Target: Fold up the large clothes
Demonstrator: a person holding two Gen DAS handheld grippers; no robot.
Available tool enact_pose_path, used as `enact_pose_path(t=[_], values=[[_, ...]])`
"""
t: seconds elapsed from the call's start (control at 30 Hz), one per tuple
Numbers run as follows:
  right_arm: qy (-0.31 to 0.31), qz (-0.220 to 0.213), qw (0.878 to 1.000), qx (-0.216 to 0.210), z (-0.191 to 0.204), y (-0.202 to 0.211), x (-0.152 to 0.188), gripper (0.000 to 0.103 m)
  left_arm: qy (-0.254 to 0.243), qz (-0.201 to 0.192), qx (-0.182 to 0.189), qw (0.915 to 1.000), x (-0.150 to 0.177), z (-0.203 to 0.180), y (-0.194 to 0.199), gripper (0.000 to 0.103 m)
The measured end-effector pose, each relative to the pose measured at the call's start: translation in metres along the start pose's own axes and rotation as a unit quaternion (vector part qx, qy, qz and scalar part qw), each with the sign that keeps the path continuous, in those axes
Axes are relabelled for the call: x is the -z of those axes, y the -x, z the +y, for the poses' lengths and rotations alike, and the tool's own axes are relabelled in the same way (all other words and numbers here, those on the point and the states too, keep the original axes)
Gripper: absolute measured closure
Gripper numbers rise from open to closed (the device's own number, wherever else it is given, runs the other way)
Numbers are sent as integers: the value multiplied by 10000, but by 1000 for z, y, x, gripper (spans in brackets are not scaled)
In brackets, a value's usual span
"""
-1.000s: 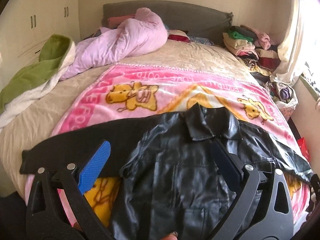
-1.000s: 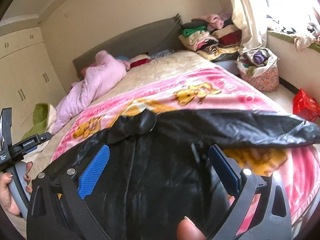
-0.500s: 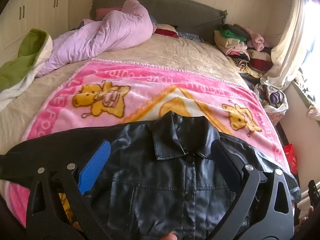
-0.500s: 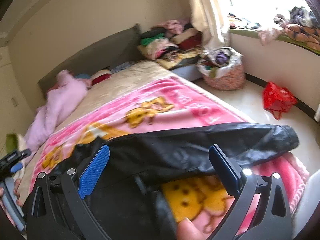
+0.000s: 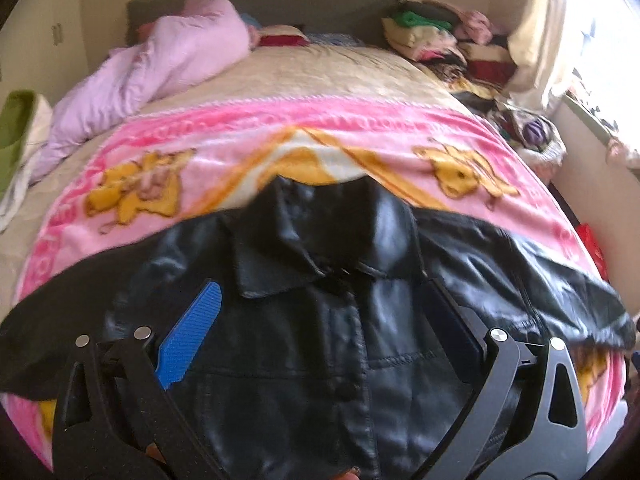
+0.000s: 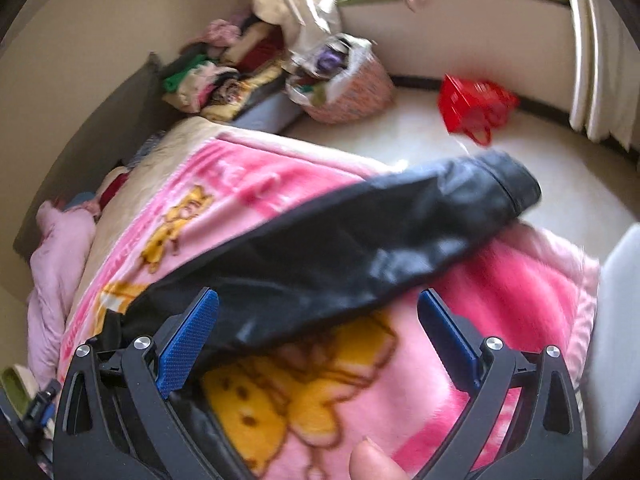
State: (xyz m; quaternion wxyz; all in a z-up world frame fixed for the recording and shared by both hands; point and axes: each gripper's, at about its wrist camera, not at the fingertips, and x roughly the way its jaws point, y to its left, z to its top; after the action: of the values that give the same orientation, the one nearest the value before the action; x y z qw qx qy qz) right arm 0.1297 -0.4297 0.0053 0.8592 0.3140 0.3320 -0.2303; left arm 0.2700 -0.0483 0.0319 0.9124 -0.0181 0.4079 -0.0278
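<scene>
Two tongs hover over a black jacket spread front-up on a pink blanket at the foot edge of the bed. Left tongs stand wide apart above the jacket's chest, just below the collar, holding nothing; one blue pad shows on the left, the other finger is dark against the leather. Right tongs are also spread apart and empty — they hang over the blanket's right corner, with one sleeve running across between the pads toward the bed's right edge, its cuff reaching past the blanket over the floor. A fingertip shows at the bottom of the right wrist view.

At the head of the bed lies a lilac duvet, bunched at the left side. Folded clothes pile at the far right corner — beside them a basket and, well apart on the floor, a red bag.
</scene>
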Motion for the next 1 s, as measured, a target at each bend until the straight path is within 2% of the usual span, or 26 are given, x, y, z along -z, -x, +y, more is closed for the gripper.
enact_pose_path(t=[0.23,0.37,0.47,0.6,0.8,0.87,0.93,0.97,1.0], values=[[-203,146,9992,319,-24,-17,12,4,-337,303,193,9988,22,-20,-35,9],[-672,251,9973,180,-43,-33,11,4,-485,500,155,9974,35,-26,-52,9],[-1049,242,9939,244,-57,-46,7,4,-591,591,176,9963,43,-28,-62,9],[-1598,66,9871,44,-77,-61,-2,4,-515,560,178,9969,42,-18,-65,9],[-2041,-193,9786,-164,-89,-70,-20,4,-61,530,240,9983,33,11,-60,9],[-2077,-251,9776,-212,-88,-74,-27,4,-7,534,109,9985,30,21,-60,9],[-2067,-400,9771,-310,-87,-74,-33,18,37,498,-108,9987,28,33,-58,9],[-2057,-479,9767,-386,-87,-72,-34,46,146,470,-196,9986,26,43,-56,9],[-2060,-516,9760,-488,-86,-72,-37,64,256,459,-202,9984,25,51,-55,9]])
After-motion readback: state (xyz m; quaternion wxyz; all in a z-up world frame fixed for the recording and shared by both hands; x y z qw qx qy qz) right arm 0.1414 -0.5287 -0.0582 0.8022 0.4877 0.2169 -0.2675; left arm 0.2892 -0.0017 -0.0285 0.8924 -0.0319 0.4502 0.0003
